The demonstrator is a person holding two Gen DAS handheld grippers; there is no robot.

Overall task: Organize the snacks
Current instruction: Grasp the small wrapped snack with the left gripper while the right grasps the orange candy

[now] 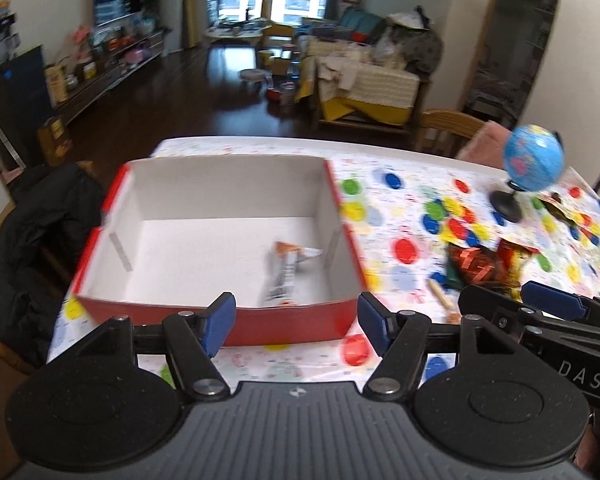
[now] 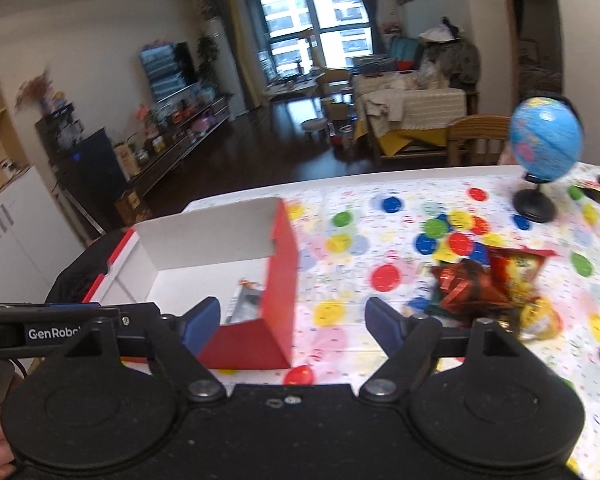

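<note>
A red box with a white inside stands on the dotted tablecloth; it also shows in the right wrist view. One white-and-orange snack bar lies inside near its right wall, partly visible in the right wrist view. A pile of red and dark snack packets lies right of the box, with yellow ones in the right wrist view. My left gripper is open and empty in front of the box. My right gripper is open and empty by the box's near right corner; it shows at the left wrist view's right edge.
A small blue globe on a black stand stands at the table's far right. A wooden stick lies beside the packets. A dark jacket hangs on a chair left of the table. A wooden chair stands behind the table.
</note>
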